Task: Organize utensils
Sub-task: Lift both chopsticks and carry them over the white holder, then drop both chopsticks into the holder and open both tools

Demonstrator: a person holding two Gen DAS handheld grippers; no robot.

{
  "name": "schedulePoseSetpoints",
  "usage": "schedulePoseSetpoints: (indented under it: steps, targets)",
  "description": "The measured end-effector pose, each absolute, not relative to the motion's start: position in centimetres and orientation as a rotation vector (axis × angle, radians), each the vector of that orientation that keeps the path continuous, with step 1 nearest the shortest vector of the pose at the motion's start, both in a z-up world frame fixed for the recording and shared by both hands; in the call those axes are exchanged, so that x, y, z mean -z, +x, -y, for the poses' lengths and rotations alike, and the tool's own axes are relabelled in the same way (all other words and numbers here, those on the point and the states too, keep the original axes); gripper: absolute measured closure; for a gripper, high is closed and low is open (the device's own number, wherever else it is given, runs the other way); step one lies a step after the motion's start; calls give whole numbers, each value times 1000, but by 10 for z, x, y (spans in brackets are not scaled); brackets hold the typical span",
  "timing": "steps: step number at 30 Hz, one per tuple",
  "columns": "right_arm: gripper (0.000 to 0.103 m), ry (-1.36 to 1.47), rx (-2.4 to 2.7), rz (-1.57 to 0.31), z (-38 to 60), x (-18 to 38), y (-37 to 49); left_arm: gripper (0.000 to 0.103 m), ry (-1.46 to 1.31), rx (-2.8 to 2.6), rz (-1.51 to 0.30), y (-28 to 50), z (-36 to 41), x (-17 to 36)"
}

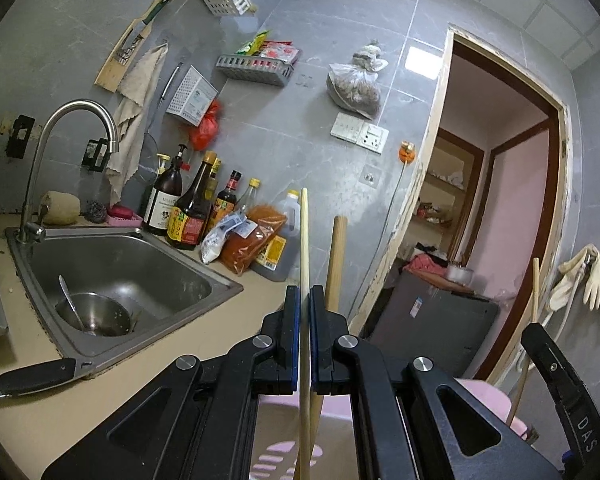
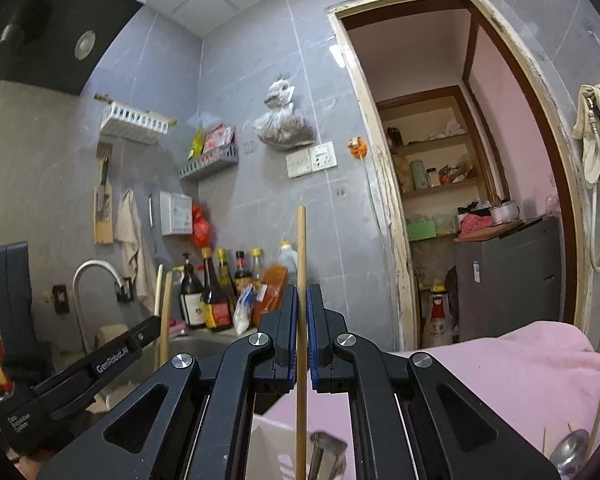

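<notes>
Holding one chopstick apiece, both grippers point roughly level across the kitchen. Left gripper [image 1: 305, 290]: jaws pressed together on a pale chopstick [image 1: 304, 236] that stands near upright, long axis vertical, its top well above the jaws and its lower end running down below them. A thicker wooden stick [image 1: 335, 260] stands just behind the right jaw; whether it is also gripped I cannot tell. Right gripper [image 2: 301, 288]: jaws likewise pinching a darker chopstick [image 2: 301, 248], also upright. Beneath both grippers sits a pink holder [image 1: 496, 396] with a slotted wall; the lower ends of the sticks reach down toward it, though their tips are hidden by the gripper bodies. In the right wrist view a spoon [image 2: 570, 450] and some thin sticks lie at the lower right edge by the pink surface. Sink [image 1: 112, 256] with a steel bowl [image 1: 94, 312] lies to the left, well apart. Judgement: the step in hand is lowering the sticks into the holder directly below; since each stick's axis is already vertical, the move wants a straight descent, then release. Neither hand looks clearly nearer.
</notes>
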State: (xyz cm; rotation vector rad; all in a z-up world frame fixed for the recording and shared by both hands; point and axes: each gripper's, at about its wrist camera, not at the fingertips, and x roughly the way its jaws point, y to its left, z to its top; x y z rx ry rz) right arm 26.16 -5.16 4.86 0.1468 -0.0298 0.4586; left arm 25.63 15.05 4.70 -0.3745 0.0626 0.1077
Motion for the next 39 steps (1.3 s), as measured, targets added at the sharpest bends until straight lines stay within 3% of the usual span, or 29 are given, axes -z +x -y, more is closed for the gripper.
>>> schedulePoseSetpoints:
  steps: [19,21,23,26,28,33,36,39]
  targets:
    - [98,87,-525,-101,53,-41,251,99,-353,-25,-190,238,-142,-42]
    - [97,88,-530,-101,57,-43,248,95,-359,-8,-202,235,-142,-43]
    - [94,89,-532,-97,61,-48,245,80,-366,5,-204,231,-142,-45]
    - [81,96,-531,-87,72,-55,239,74,-369,29,-199,224,-138,-51]
    - [80,96,-525,-76,81,-60,235,72,-348,44,-199,220,-132,-57]
    - [76,78,-479,-48,111,-71,222,51,-296,88,-166,209,-110,-74]
    - [56,72,-447,-24,132,-75,212,40,-258,120,-155,203,-91,-81]
    - [53,66,-413,-8,153,-80,202,27,-236,155,-153,200,-74,-84]
